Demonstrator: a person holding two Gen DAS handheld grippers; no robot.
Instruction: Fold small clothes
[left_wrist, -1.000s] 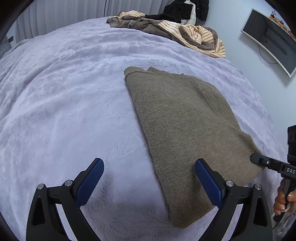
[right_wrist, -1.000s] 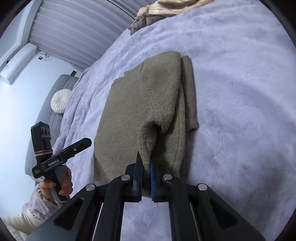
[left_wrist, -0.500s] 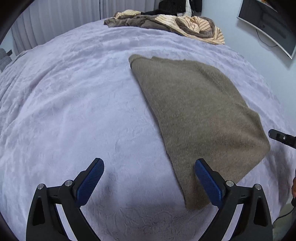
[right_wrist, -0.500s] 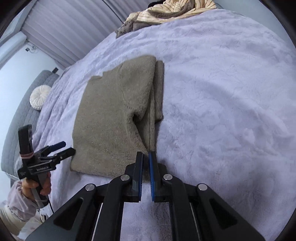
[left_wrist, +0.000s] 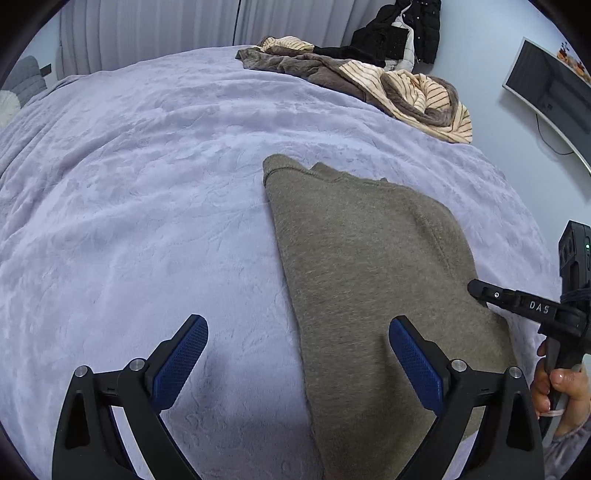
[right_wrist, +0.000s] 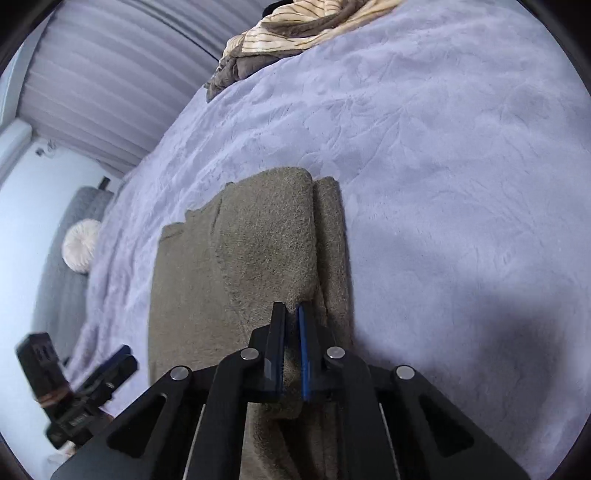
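Right gripper (right_wrist: 291, 314) nearly closed, pads pinching fold of olive sweater (left_wrist: 369, 266). Left gripper (left_wrist: 297, 328) wide open, empty, straddling sweater's left edge on lilac bedspread (left_wrist: 147, 184).

The olive sweater (left_wrist: 354, 266) is matt, fuzzy knit. The lavender blanket (left_wrist: 147, 206) at nine o'clock is plush, embossed fleece. Both grippers' fingers (left_wrist: 417, 358) are matt black plastic with ribbed blue pads.

Count, bed scene: 1 sweater, 2 grippers, 1 clothes heap.
One olive sweater (left_wrist: 362, 266) on one lilac blanket (left_wrist: 147, 184); one left gripper (left_wrist: 297, 352), one right gripper (right_wrist: 291, 350); one heap of clothes (left_wrist: 369, 81) (pieces uncountable); one wall screen (left_wrist: 550, 92); one round cushion (right_wrist: 79, 249).
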